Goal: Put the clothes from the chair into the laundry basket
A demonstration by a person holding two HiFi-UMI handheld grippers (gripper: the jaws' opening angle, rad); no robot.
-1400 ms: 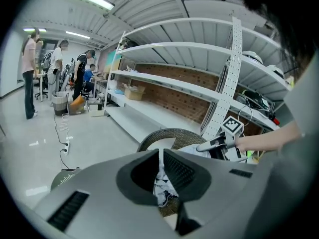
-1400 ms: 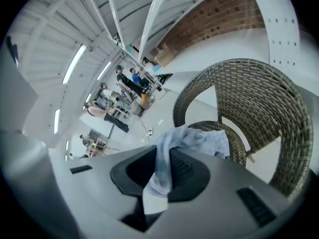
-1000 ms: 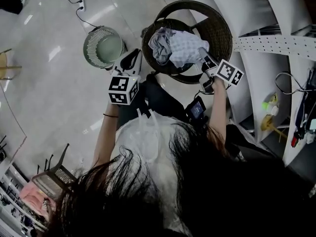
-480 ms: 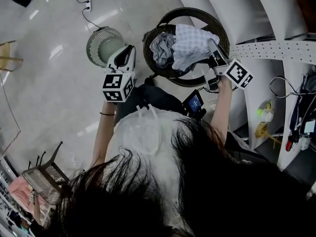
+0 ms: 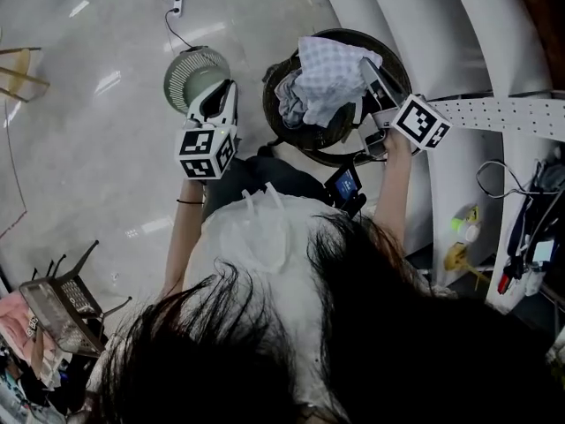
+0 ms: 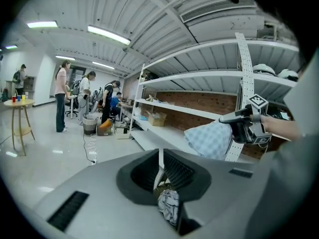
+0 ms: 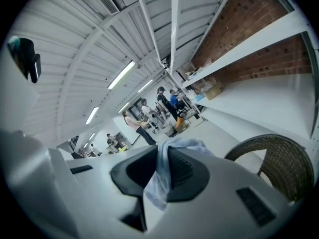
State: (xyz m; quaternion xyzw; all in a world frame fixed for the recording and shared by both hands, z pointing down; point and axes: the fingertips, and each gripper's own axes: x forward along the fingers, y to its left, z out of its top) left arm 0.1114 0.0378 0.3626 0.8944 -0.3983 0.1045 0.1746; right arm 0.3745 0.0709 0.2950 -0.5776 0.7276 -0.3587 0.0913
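My right gripper (image 5: 369,71) is shut on a light blue checked cloth (image 5: 328,73), which hangs lifted above the dark round wicker chair (image 5: 340,153). In the right gripper view the cloth (image 7: 179,144) is pinched between the jaws of that gripper (image 7: 162,166), with the chair (image 7: 279,158) to its right. A crumpled grey garment (image 5: 287,100) still lies in the chair seat. My left gripper (image 5: 228,91) is shut and empty, between the chair and the pale slatted laundry basket (image 5: 196,71). The left gripper view shows its jaws (image 6: 160,166) closed, the grey garment (image 6: 168,205) below and the checked cloth (image 6: 212,139) at right.
White shelving (image 5: 494,109) runs along the right, close behind the chair. A cable and power strip (image 5: 177,3) lie on the floor beyond the basket. A wire rack (image 5: 62,303) stands at lower left. People (image 6: 62,96) stand far off by a small round table (image 6: 17,103).
The right gripper has risen, drawing the checked cloth up out of the chair. The left gripper has shifted a little toward the basket.
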